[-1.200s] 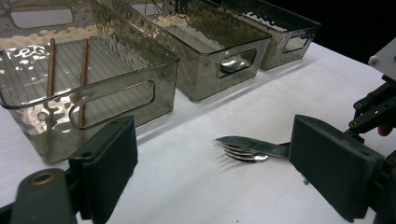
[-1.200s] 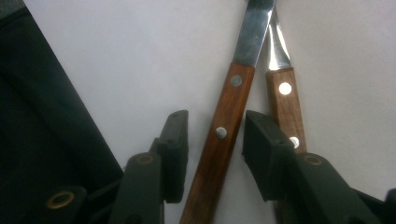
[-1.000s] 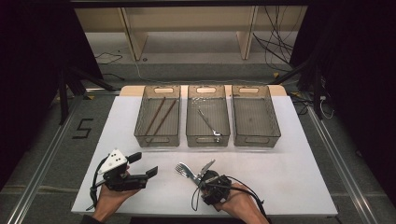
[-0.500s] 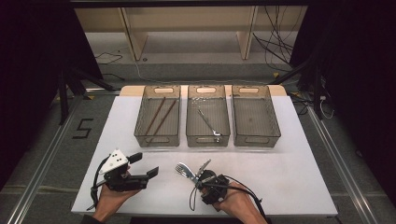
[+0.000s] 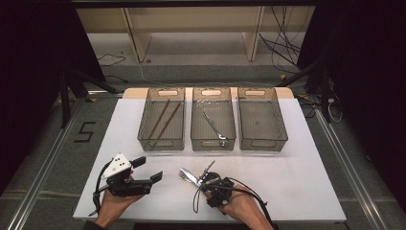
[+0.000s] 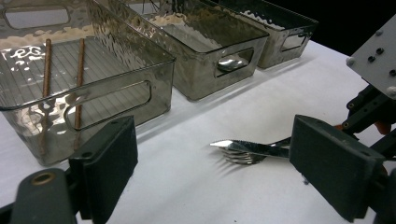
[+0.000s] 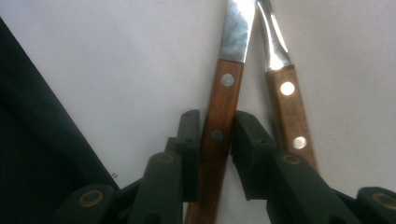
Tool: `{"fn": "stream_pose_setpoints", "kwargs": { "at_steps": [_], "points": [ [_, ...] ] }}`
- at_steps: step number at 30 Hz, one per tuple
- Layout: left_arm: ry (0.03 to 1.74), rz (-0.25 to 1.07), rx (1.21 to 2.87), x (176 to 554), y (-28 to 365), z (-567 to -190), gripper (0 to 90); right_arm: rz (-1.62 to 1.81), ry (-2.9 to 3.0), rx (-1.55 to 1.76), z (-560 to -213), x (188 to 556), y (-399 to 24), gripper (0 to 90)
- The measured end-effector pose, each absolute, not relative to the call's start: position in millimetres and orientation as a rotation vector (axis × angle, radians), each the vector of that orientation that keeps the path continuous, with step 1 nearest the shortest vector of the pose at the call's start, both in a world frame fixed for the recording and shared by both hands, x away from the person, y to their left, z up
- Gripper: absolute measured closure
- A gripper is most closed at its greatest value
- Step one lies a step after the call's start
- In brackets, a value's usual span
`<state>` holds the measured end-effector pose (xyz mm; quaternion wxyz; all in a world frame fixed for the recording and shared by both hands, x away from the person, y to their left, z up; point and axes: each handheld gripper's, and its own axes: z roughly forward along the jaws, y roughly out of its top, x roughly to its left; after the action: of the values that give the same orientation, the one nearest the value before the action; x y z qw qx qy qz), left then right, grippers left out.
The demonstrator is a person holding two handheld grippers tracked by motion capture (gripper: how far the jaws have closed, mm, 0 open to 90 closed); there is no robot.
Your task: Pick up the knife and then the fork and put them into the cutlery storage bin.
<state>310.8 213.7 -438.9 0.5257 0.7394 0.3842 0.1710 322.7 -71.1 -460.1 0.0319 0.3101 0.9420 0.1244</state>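
Note:
A wooden-handled knife [image 7: 231, 84] and a matching fork [image 7: 287, 98] lie side by side on the white table [image 5: 297, 182], near its front edge. My right gripper [image 7: 217, 140] has just been closing its jaws, and both pads now press on the knife's handle. The fork's handle lies just outside the right jaw. In the high view the right gripper [image 5: 203, 181] sits at the front centre, with the fork's tines [image 5: 184, 175] sticking out to its left. My left gripper [image 5: 149, 170] hovers at the front left, open and holding nothing. It faces the knife's blade [image 6: 247, 147].
Three clear bins stand in a row across the middle of the table. The left bin [image 5: 161, 143] holds two brown chopsticks [image 5: 163, 120], the middle bin [image 5: 213, 143] holds a metal utensil [image 5: 214, 125], and nothing shows in the right bin [image 5: 263, 143].
The right gripper's jaws have drawn in on the knife's handle. Both hands stay where they were.

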Motion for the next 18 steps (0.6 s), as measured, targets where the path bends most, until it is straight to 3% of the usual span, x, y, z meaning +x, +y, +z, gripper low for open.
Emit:
{"fn": "stream_pose_setpoints", "kwargs": {
  "at_steps": [18],
  "points": [
    [0.921,0.408,1.767,311.0,214.1,-438.9,14.9,0.446,2.922,0.971,-460.2,326.6,-79.8,77.0]
  ]
}}
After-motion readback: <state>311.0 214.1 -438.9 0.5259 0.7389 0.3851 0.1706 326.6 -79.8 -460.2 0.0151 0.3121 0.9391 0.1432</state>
